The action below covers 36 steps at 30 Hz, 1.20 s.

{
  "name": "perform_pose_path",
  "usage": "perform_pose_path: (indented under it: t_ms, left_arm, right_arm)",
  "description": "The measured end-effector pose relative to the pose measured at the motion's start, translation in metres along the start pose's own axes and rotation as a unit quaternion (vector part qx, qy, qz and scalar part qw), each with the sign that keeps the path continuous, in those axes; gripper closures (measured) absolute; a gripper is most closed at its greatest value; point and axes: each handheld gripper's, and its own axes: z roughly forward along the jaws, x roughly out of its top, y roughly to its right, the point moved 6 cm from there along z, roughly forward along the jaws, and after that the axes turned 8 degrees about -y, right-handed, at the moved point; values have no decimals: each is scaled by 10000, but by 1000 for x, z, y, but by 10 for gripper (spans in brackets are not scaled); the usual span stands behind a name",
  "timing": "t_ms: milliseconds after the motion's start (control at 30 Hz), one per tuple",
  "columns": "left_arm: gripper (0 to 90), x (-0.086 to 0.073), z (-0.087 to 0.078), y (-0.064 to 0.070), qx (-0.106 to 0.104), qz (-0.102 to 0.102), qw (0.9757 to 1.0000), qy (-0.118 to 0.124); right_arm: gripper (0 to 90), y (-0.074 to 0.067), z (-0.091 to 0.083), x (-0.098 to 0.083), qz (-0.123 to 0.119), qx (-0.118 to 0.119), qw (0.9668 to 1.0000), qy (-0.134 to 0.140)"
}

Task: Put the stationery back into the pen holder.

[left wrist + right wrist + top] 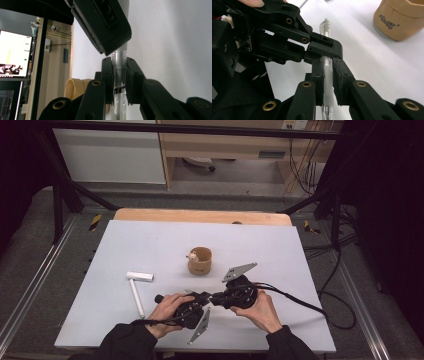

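Both tongs meet over the near middle of the pale grey worktop (150, 245), and both grip the same clear plastic pen (327, 75). In the right gripper view the right tongs (328, 82) are narrowed onto the pen's frosted grip sleeve, pads pressing it from both sides, with the clear tip poking out below and the clear barrel running up and away. The left tongs (322, 47) cross that barrel just beyond, clamped on it close to the right pair, nearly touching them.

In the left gripper view the left tongs (119, 82) stand narrow on the clear barrel, pads against it on either side, and the body of the right tongs hangs over the pen's far end. No earlier picture is to hand, so only the grip itself can be told.

From the high view the left tongs (192, 307) and right tongs (227, 297) face each other tip to tip, each in a hand with a dark sleeve; the pen between them is too small there to make out, though it seems to be held clear of the worktop.

Beyond the hands stands a tan round cup (200, 260) with a small pale item in it. To the left lies a white T-shaped tool (137, 287), well apart from the pen.
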Motion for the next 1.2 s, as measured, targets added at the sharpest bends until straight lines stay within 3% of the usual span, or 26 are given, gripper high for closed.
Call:
perform_pose_path:
  t_ms: [67,167,333,533,700,833,933,1100,1200]
  left_arm:
    - [785,-1,0,0,-39,-30,10000,-23]
    - [785,-6,0,1,-115,-36,9998,-143]
    - [785,-16,3,4,-256,-301,9989,-261]
    - [785,-27,4,5,-406,-616,9959,-520]
    - [784,-37,3,1,-460,-1009,9916,-661]
    - [785,-44,3,-4,-495,-1391,9861,-765]
    - [784,-48,1,-9,-523,-1755,9799,-786]
    - [785,-54,0,-16,-586,-2420,9659,-704]
    - [784,-57,-1,-22,-632,-2806,9555,-658]
  right_arm:
    - [785,1,-1,0,-2,-13,10000,27]
    - [684,3,-5,1,5,-149,9998,159]
    - [517,10,-16,1,126,-310,9987,390]
    - [366,22,-27,-8,221,-628,9954,684]
    - [237,35,-31,-21,326,-905,9913,903]
    - [151,46,-29,-33,496,-1051,9892,889]
    - [120,53,-26,-43,589,-1137,9886,786]
    - [61,62,-18,-58,697,-1172,9889,595]
    - [42,67,-14,-66,773,-1170,9885,562]
